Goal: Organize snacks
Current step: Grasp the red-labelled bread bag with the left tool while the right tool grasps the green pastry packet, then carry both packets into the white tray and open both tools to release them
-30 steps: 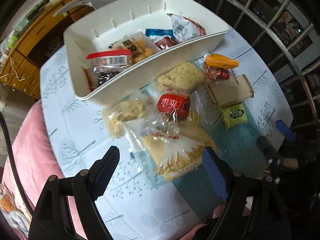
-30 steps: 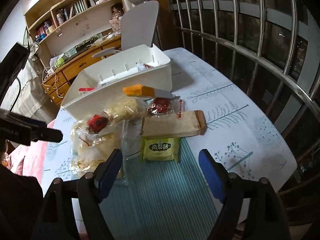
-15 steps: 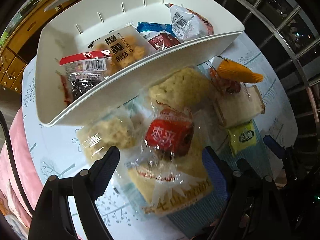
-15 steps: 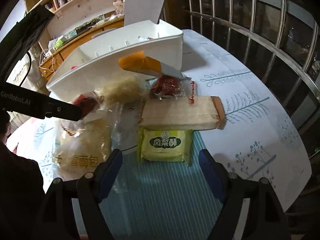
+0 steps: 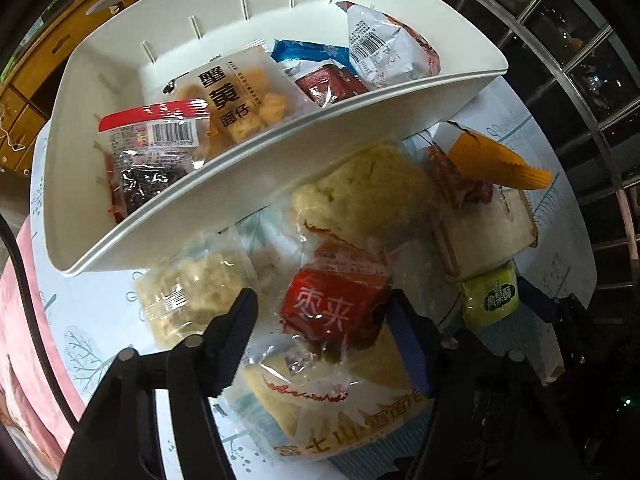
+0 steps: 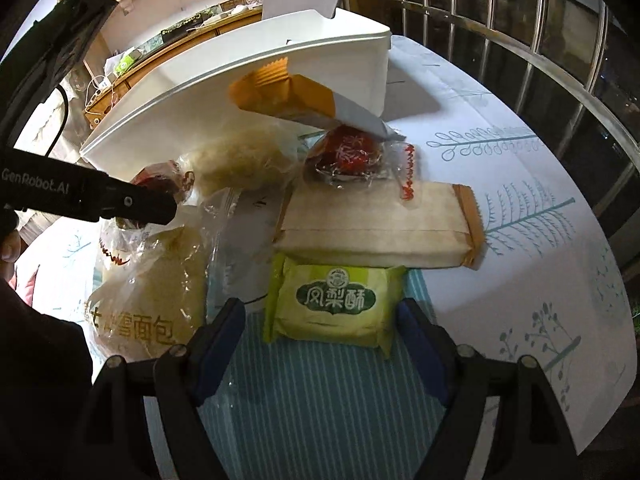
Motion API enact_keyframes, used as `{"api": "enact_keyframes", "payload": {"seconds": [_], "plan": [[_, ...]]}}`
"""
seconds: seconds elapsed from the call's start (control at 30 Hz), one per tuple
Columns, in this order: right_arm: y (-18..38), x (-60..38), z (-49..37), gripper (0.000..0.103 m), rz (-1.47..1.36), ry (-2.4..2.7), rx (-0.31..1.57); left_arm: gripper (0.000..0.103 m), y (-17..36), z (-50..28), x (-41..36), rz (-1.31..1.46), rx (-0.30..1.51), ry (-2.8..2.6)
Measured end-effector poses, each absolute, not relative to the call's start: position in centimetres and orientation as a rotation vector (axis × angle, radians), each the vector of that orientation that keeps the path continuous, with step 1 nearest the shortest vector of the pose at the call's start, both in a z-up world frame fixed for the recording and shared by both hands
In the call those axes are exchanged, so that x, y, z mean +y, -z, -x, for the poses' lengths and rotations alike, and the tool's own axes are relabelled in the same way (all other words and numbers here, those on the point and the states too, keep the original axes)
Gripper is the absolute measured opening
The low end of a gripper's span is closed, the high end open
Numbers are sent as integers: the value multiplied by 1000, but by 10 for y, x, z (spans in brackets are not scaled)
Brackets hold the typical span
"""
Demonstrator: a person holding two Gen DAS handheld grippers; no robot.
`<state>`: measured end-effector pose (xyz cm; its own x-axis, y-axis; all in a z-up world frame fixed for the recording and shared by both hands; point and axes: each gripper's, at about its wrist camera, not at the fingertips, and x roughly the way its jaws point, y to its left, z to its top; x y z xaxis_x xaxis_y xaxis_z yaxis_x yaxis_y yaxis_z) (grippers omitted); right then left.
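Observation:
A white bin [image 5: 248,168] holds several packed snacks at the back of the table. In front of it lies a pile of loose snacks. My left gripper [image 5: 320,312] is open with its fingers on either side of a red-wrapped snack [image 5: 332,312], which lies on a large bread bag [image 5: 340,408]. My right gripper [image 6: 320,320] is open, its fingers flanking a green pineapple-cake packet [image 6: 332,304]. Behind that lie a brown paper packet [image 6: 380,224], a red snack in clear wrap [image 6: 352,156] and an orange packet [image 6: 284,96].
A round table with a white leaf-print cloth [image 6: 500,160] and a striped teal mat [image 6: 320,400]. Metal window bars [image 6: 520,20] stand at right. A wooden desk and shelves [image 6: 160,40] stand behind. The left gripper's arm [image 6: 80,196] reaches in at left of the right wrist view.
Both grippers have moved forward and down toward the pile. The left now straddles the red-wrapped snack; the right now straddles the green packet. Both stay open.

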<state>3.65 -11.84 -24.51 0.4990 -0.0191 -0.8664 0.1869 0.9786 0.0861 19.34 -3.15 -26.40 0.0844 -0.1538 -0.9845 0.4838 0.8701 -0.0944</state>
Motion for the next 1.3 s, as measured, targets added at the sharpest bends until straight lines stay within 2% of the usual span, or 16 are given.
{"api": "enact_keyframes", "payload": {"seconds": [0.1,0.2,0.43,0.53,0.87,1.3], "plan": [[245,-117,-38,76,-156,129,1045,61,267,-194,-35,-284,1410,485],[245,-116,-40,70,-131,146,1044,57,267,-191,-39,-277,1407,489],[248,-108,-40,66,-50,159,1057,51,264,-185,-41,-268,1400,485],[248,-106,-39,61,-18,168,1067,50,259,-182,-40,-253,1392,490],[240,-106,-33,55,-30,165,1087,50,229,-166,-23,-221,1327,493],[204,-100,-15,54,-40,195,1037,50,180,-146,11,-192,1245,516]]}}
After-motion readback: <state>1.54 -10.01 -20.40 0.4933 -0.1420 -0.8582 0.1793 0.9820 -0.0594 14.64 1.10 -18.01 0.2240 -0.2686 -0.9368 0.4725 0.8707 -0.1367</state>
